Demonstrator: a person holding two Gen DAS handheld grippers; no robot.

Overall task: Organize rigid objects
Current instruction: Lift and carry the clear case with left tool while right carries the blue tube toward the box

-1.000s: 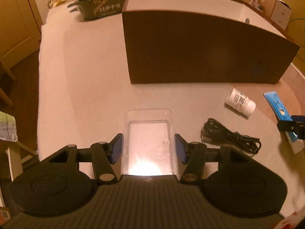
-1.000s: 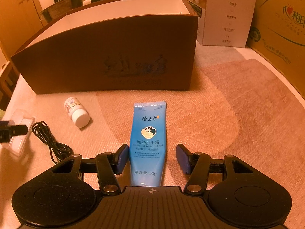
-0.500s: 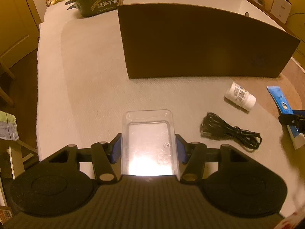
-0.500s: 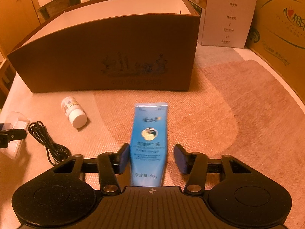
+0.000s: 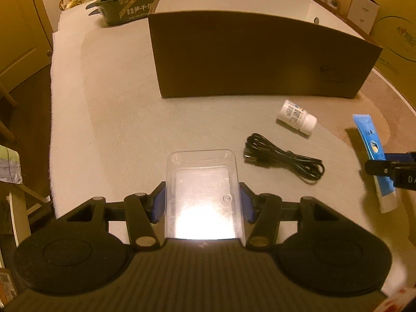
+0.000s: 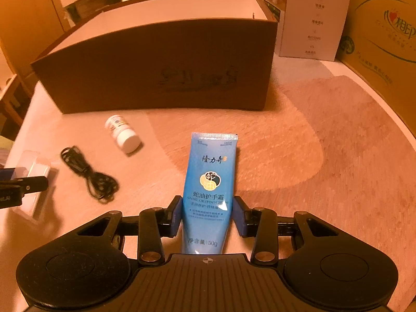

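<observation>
- We judge the task barely begun: the brown box [image 6: 166, 65] at the bench's far edge shows no items inside
- Our left claw [image 5: 202, 202] grips the clear plastic case [image 5: 204, 187], lifted near the left edge
- Black cable [image 5: 283, 157] and white bottle [image 5: 296, 117] lie mid-bench, untouched
- Our right claw [image 6: 208, 214] has just been closing on the blue tube [image 6: 210, 182], printed "SNAKE OIL HAND CREAM", "50g"
</observation>
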